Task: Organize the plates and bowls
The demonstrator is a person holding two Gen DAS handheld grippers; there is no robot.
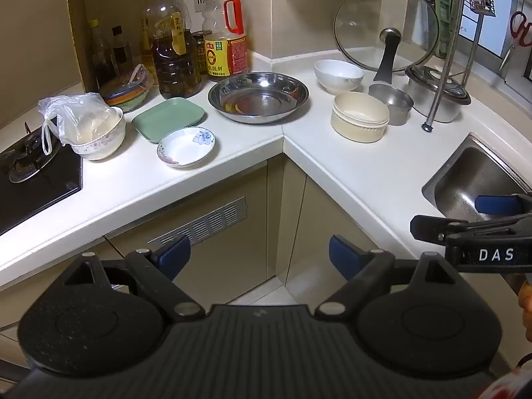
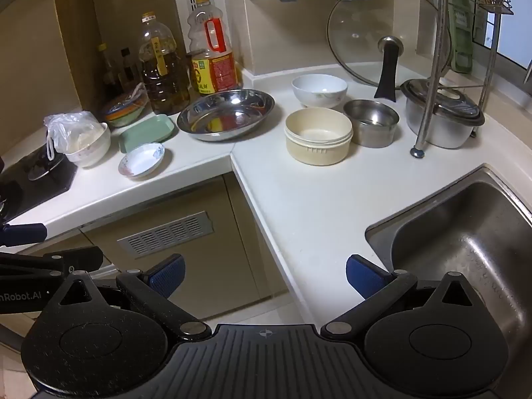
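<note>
Nothing looks sorted yet: the left gripper (image 1: 259, 256) and right gripper (image 2: 264, 274) hang wide open and empty off the corner countertop (image 1: 349, 173). The steel plate (image 1: 258, 97), green tray (image 1: 168, 118), floral saucer (image 1: 186, 146), white bowl (image 1: 339, 75), cream bowl (image 1: 359, 116) and steel bowl (image 1: 390, 103) sit apart, unstacked.

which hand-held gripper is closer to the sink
Right. The right hand-held gripper hangs open at the counter edge with one finger beside the sink. The left hand-held gripper is open over the cabinet front, farther from it.
</note>
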